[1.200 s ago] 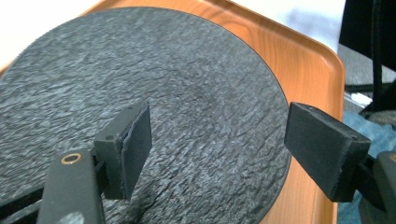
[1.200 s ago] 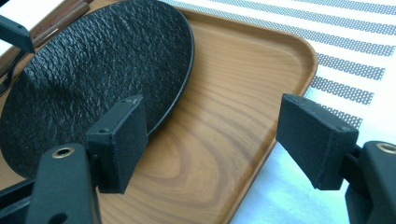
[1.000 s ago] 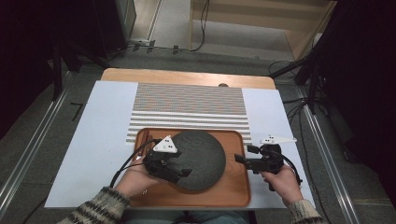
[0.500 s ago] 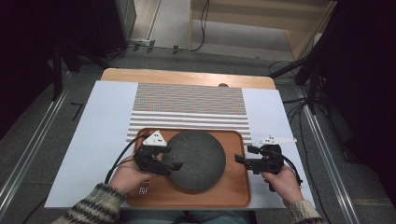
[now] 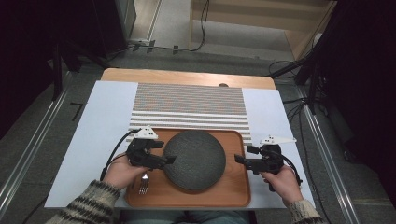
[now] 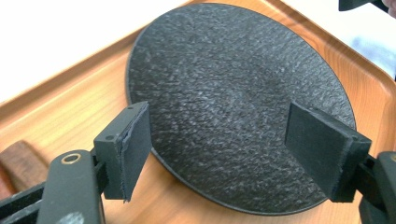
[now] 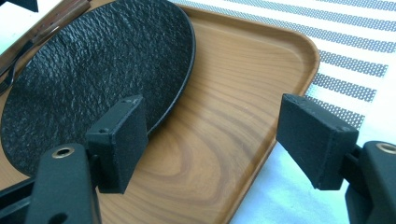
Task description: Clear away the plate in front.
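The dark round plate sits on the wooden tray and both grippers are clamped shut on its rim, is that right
Not quite. The plate does sit on the wooden tray, but the left gripper and right gripper are both open, holding nothing. The two gripper views show the jaws spread wide.

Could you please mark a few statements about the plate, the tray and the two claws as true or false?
1. The dark plate lies on the wooden tray. True.
2. The left claw is shut on the plate's rim. False: its jaws stand open, nothing gripped.
3. The right claw is open beside the tray's right edge. True.
4. A fork lies on top of the plate. False: it lies on the tray, left of the plate.
5. The tray sits partly on a striped mat. True.
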{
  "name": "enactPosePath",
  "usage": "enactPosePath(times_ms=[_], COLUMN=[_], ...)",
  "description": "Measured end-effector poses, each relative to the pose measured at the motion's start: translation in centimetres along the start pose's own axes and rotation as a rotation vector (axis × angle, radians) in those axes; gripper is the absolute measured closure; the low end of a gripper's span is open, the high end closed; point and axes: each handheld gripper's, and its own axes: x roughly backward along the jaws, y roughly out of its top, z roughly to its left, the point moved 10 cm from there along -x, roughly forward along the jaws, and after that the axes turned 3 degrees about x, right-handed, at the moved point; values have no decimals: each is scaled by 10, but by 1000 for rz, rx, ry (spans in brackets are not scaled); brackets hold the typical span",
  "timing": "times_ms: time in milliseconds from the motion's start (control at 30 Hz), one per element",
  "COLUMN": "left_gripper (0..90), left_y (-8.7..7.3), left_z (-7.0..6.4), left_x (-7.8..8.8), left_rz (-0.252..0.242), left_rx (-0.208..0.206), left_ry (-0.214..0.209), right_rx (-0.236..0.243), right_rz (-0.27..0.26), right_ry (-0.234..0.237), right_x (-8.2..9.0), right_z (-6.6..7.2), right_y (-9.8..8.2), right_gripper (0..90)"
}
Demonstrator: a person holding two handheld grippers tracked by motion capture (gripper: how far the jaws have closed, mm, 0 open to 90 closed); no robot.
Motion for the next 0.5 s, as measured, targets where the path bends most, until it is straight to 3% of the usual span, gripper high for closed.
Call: enactPosePath(times_ms=[500], left_gripper=[232], left_y=[-3], left_z=[29], left_x=[15], left_rz=[-27], left_rx=[35], left_ry=[69], right_rx=[1], right_rz=[3], right_ry=[3], right_x=[0], right_z=[1], right_y=[-1], right_gripper=[228])
